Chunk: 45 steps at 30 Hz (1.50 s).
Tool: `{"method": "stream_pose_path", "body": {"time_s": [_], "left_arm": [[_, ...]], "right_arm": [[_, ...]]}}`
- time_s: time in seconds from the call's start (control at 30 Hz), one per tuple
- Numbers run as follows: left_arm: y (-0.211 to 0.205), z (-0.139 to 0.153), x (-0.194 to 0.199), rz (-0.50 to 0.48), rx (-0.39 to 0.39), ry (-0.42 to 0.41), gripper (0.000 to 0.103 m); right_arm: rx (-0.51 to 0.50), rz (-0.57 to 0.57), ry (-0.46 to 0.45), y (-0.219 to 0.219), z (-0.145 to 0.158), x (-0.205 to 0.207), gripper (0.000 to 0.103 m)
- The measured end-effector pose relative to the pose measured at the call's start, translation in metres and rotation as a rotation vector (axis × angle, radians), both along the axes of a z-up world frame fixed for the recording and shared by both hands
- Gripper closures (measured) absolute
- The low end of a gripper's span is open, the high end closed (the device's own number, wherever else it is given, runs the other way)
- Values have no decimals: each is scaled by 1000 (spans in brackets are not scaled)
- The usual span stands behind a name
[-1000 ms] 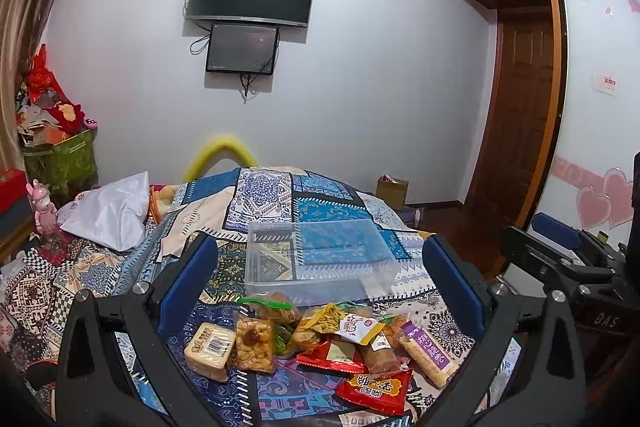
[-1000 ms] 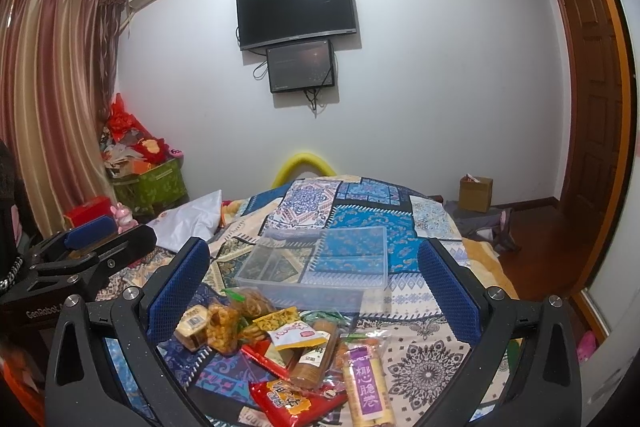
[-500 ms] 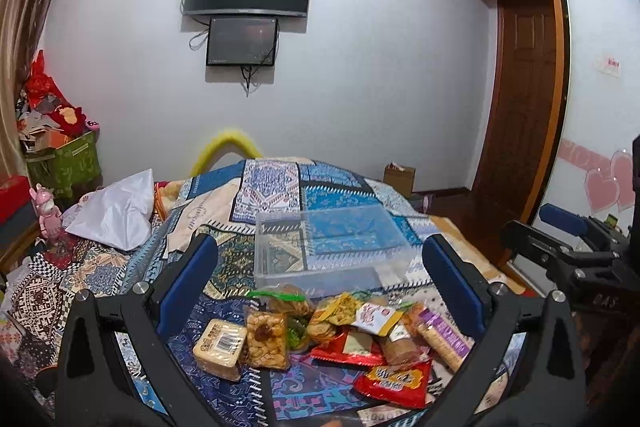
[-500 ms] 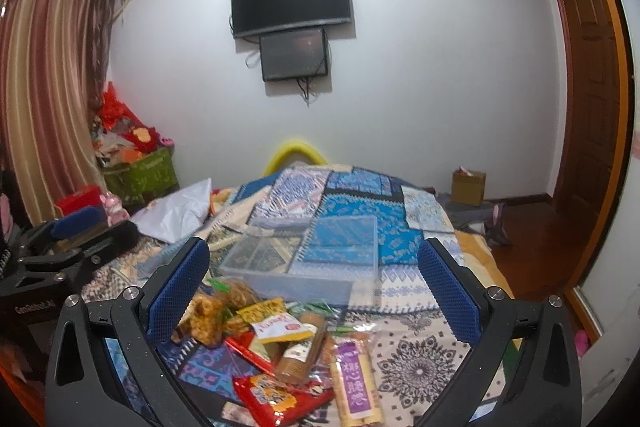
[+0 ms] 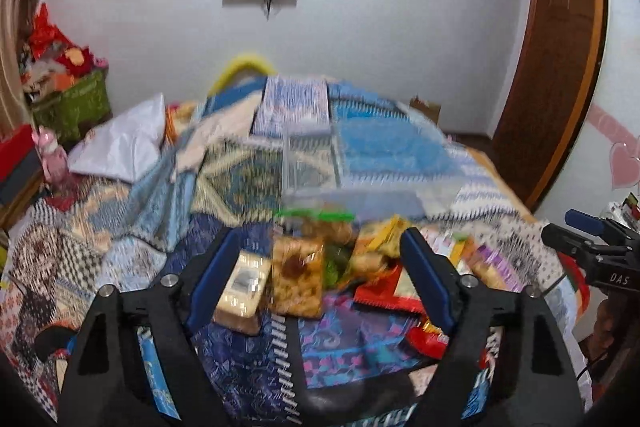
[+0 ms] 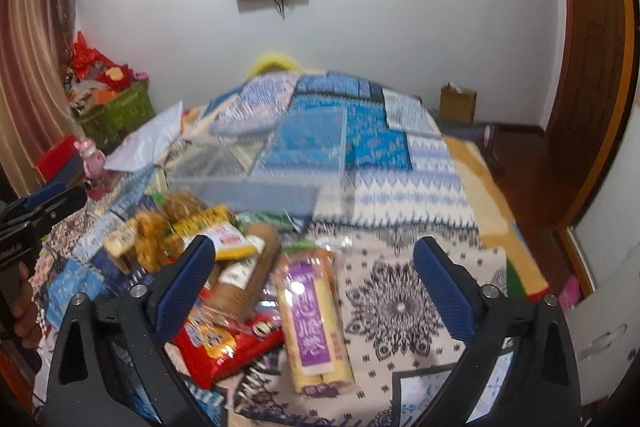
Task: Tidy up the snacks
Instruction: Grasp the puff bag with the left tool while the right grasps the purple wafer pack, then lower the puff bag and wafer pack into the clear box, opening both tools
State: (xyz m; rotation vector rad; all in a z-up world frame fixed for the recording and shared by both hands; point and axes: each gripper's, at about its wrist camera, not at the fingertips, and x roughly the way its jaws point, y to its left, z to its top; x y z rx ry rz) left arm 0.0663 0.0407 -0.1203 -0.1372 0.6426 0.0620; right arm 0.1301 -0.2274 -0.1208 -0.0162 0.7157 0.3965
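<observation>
The snacks lie in a loose heap on the patterned bedspread [image 6: 404, 303], just in front of the clear plastic bin [image 6: 264, 183] that looks meant to receive them. In the left wrist view a clear pack of nutty pieces [image 5: 297, 277] and a pale wrapped block [image 5: 240, 287] lie side by side between the blue pads of the left gripper [image 5: 316, 275]; its jaws are closing but press on nothing yet. With both packs in the gap, the likely fault is pinching two at once, or catching only a crinkly edge that slips free. The right gripper [image 6: 312, 283] hangs over a purple-labelled twin roll [image 6: 314, 323] and a brown biscuit roll [image 6: 244, 279]; its jaws, also narrowing, are empty so far. The rolls overlap a red packet [image 6: 224, 351], so lifting one could drag its neighbours. Both views are blurred, so a misjudged closing point seems a real risk, and the soft bedding may give under any push.
</observation>
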Motion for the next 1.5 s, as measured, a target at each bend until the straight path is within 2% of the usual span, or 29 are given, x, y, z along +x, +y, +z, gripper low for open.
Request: {"method": "stream_pose_path", "body": {"time_s": [0.17,0.43,0.6,0.73,1.1,1.27,1.5], "left_arm": [[8,-32,15,1,-11,106,37],[17,-58,35,-16,-96,182,54],[18,-67,49,-15,-107,208,55],[22,-74,58,17,-108,217,55],[21,-92,76,18,-109,258,56],[17,-86,70,-10,-117,249,56],[15,-54,56,1,-97,162,57]], "right_arm": [[7,35,106,-1,-26,8,21],[14,59,231,4,-60,15,44],[28,61,261,2,-67,19,53],[13,75,264,6,-71,23,58],[13,77,248,5,-72,28,61],[32,66,202,1,-59,27,62],[55,69,121,5,-34,33,63]]}}
